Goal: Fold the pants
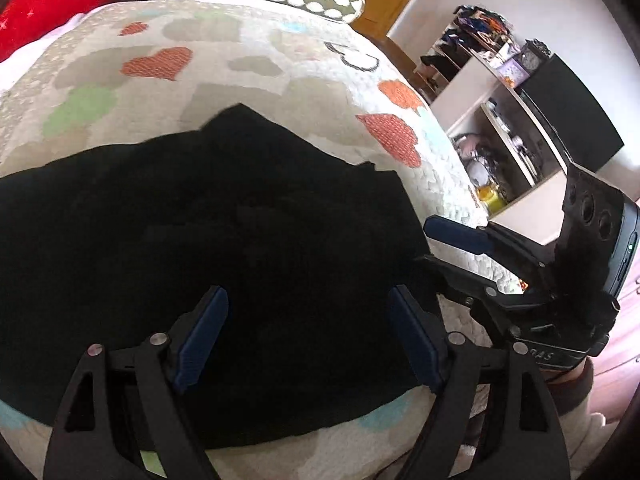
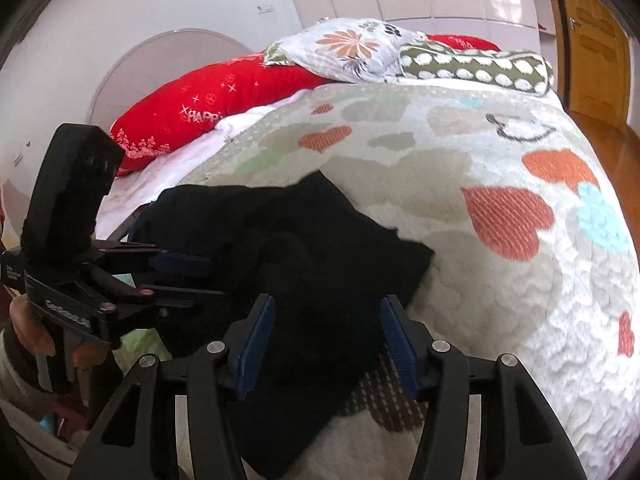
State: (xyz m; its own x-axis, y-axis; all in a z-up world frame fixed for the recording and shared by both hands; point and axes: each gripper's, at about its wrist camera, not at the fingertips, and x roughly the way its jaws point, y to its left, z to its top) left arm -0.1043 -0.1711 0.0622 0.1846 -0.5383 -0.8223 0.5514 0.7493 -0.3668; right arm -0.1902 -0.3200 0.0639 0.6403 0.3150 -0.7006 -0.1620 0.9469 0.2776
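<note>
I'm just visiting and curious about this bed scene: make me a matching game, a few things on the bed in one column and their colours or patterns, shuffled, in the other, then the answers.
Things:
1. pants
2. long pillow
3. bolster
4. quilt

Looks:
A. olive with white dots
B. plain black
C. pale with orange hearts
D. red with white print

Pairs: 1-B, 2-D, 3-A, 4-C
</note>
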